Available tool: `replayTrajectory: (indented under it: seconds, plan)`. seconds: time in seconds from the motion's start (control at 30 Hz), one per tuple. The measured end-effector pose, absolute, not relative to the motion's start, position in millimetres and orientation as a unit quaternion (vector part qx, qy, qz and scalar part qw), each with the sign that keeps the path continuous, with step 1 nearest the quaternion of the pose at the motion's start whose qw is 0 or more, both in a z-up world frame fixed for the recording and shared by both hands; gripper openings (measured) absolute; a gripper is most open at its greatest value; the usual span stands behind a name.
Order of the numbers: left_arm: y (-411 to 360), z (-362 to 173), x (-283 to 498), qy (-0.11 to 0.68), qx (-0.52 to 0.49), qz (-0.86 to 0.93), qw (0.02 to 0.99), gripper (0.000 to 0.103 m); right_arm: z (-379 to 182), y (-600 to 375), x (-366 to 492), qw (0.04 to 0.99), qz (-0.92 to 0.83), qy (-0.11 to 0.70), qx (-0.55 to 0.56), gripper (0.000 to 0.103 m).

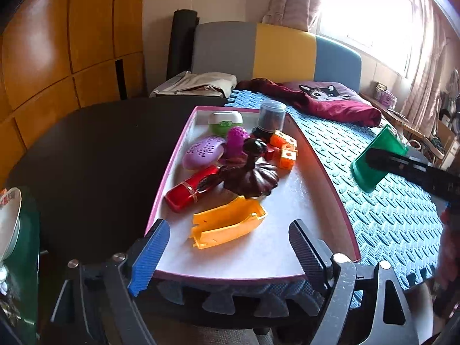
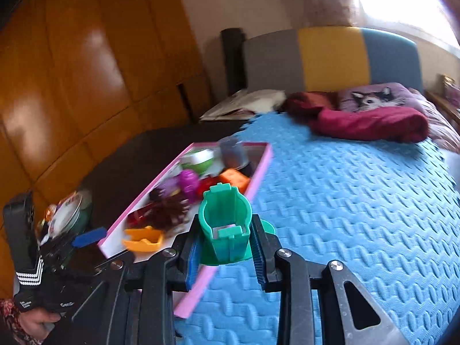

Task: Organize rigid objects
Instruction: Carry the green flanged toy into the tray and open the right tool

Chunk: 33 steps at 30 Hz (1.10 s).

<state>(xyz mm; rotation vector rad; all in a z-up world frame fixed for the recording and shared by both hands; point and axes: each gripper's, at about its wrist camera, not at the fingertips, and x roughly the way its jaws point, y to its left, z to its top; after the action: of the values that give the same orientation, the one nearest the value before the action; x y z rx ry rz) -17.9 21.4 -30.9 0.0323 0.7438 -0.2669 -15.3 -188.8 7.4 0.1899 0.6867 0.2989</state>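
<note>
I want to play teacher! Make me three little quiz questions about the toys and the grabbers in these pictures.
1. True or false: the right gripper has its jaws shut on the green plastic cup-shaped toy.
2. Which lies nearest the left gripper in the pink-rimmed white tray? A the yellow-orange plastic boat-shaped toy, B the grey lidded jar, C the purple oval case.
3. Fill in: the left gripper's jaws are ___, with nothing between them.

Key: 1 true; 2 A; 3 open.
</note>
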Motion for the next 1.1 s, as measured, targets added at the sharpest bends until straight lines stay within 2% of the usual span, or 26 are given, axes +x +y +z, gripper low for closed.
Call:
replayTrajectory:
  seconds: [0.4, 0.8, 1.1]
  plan:
    - [41, -30, -15, 0.366, -0.013, -0.113, 0.924, 0.086, -8, -132, 7, 0.908, 0.192, 0.373, -0.001, 0.03]
    - [56, -30, -10, 0.373, -0.053, -0.116, 0.919, 0.086, -28, -118, 20, 0.882, 0.213, 0.416, -0.059, 0.03]
    - [59, -27, -8, 0.372, -0.067, -0.112, 0.919, 0.093, -32, -114, 24, 0.876, 0.207, 0.427, -0.08, 0.031]
